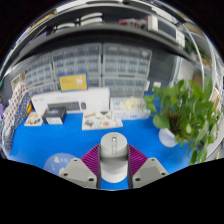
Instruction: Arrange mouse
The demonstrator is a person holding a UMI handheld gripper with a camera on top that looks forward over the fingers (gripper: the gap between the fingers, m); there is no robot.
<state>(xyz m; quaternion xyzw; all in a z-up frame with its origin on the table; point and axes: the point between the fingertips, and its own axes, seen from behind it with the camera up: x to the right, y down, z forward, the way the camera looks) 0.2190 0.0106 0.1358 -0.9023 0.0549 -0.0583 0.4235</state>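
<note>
A white and grey mouse (113, 165) stands on end between my two fingers, its rounded top facing forward. My gripper (113, 152) is shut on it, with both purple pads (93, 158) pressing against its sides. The mouse seems held above the blue tabletop (40, 142). Its lower end is hidden between the fingers.
A long white box (70, 100) sits at the back left of the table, with small items beside it. A leafy green plant (185, 112) in a white pot stands to the right. A pale round object (57, 162) lies near the left finger. Shelving lines the far wall.
</note>
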